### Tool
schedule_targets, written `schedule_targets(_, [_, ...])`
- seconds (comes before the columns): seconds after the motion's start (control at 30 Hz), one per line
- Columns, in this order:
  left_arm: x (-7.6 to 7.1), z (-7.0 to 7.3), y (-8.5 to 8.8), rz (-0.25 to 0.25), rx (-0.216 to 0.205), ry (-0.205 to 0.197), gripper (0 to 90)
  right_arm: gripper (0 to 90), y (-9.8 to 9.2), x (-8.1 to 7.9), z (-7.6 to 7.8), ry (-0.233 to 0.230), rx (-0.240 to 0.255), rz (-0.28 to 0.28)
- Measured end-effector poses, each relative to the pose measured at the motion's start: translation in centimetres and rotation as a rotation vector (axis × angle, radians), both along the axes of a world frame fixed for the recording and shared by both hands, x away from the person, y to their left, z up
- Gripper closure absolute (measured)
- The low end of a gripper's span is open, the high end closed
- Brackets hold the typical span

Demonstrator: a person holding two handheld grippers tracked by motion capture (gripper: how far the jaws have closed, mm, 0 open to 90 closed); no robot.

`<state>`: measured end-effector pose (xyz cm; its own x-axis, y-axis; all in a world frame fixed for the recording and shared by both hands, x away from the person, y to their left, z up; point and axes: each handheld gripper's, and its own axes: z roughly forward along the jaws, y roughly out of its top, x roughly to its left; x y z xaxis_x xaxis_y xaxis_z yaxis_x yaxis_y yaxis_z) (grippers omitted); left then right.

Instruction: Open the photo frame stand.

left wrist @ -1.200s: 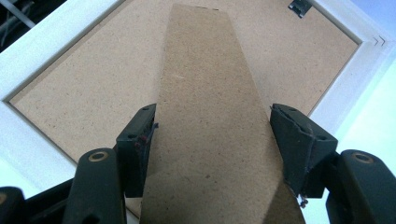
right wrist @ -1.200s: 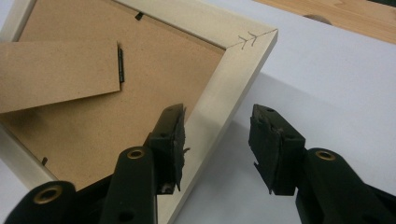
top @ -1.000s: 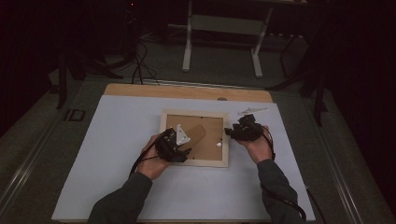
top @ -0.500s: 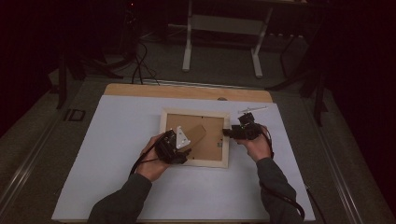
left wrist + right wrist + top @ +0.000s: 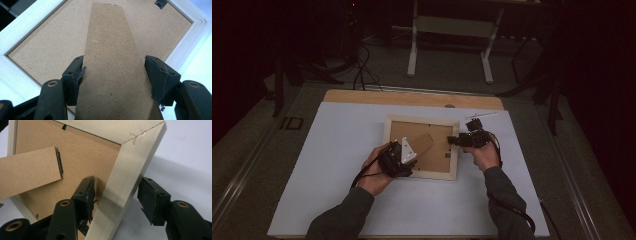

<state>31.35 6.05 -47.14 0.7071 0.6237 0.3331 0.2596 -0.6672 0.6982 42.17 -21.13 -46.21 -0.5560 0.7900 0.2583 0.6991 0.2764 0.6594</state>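
A pale wooden picture frame lies face down on the white mat, brown backing board up. Its cardboard stand is hinged to the backing. My left gripper, at the frame's near left, is shut on the stand, both pads against its edges, above the frame. My right gripper points left at the frame's right side. In the right gripper view its jaws straddle the frame's side rail and have just been opening. A small gap shows at each pad of the right gripper. The stand shows at the left.
The white mat covers a wooden tabletop. A thin white stick lies just behind the right hand. Beyond the table stand metal legs, with cables on the dark floor. Bare mat lies left of and in front of the frame.
The right gripper has edged slightly left at the frame's right rail. The left hand and the frame have stayed where they were.
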Motion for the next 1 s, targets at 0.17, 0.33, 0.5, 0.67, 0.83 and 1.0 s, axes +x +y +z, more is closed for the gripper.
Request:
schedule_targets(0.17, [-0.09, -0.02, 0.00, -0.001, -0.001, -0.006, 38.1, 47.8, -0.19, 0.19, -0.03, 0.016, 0.027, 0.004])
schedule_targets(0.33, [0.01, -0.09, 0.04, -0.005, 0.000, -0.008, 38.1, 51.0, -0.51, 0.21, -0.06, 0.033, 0.033, 0.007])
schedule_targets(0.5, [0.08, -0.13, 0.12, -0.008, -0.005, -0.008, 38.1, 54.0, -0.71, 0.19, -0.09, 0.038, 0.037, 0.007])
schedule_targets(0.67, [0.04, -0.18, 0.13, -0.008, -0.006, -0.012, 38.0, 56.0, -0.84, 0.10, -0.04, 0.037, 0.037, 0.004])
schedule_targets(0.83, [0.10, -0.27, 0.23, -0.005, -0.010, -0.009, 37.9, 56.7, -0.86, -0.01, -0.11, 0.032, 0.049, -0.005])
schedule_targets(1.0, [0.37, -0.36, 0.48, -0.004, -0.022, 0.025, 37.5, 57.2, -0.82, -0.31, -0.19, 0.010, 0.057, -0.017])
